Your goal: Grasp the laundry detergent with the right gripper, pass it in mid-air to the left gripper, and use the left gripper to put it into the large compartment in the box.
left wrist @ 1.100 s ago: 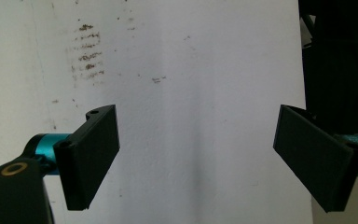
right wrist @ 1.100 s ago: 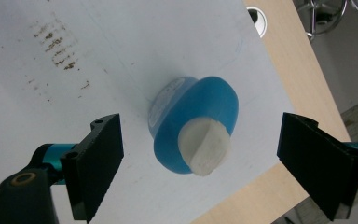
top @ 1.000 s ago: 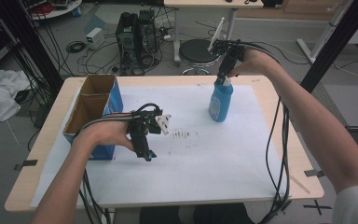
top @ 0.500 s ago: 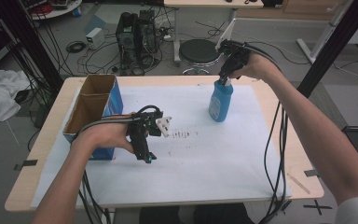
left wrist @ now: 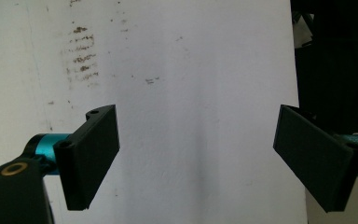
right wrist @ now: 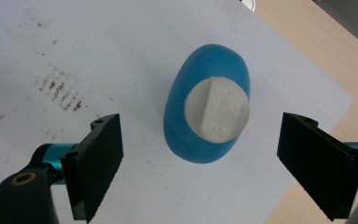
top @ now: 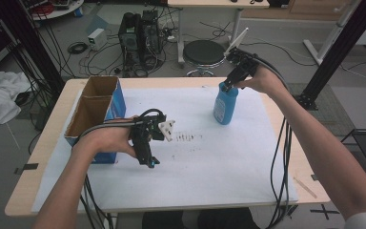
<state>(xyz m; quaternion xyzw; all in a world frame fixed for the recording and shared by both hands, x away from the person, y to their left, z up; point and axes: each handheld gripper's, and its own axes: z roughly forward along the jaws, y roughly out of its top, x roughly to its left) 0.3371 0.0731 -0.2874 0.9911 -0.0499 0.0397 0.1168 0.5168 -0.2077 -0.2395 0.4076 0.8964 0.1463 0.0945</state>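
White paper (top: 228,167) covers my table (top: 43,143), with a blue bottle (top: 226,104) standing upright near its far right edge.

From above, I have my right gripper (top: 229,84) poised right over the bottle's white cap (right wrist: 218,110), jaws spread wide on either side and touching nothing. My left gripper (top: 147,160) hangs over bare, smudged paper beside the cardboard box (top: 95,114), well apart from the bottle, jaws wide and empty.

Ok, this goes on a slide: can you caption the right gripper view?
Open right gripper poised directly above an upright blue bottle with a white cap on white paper.
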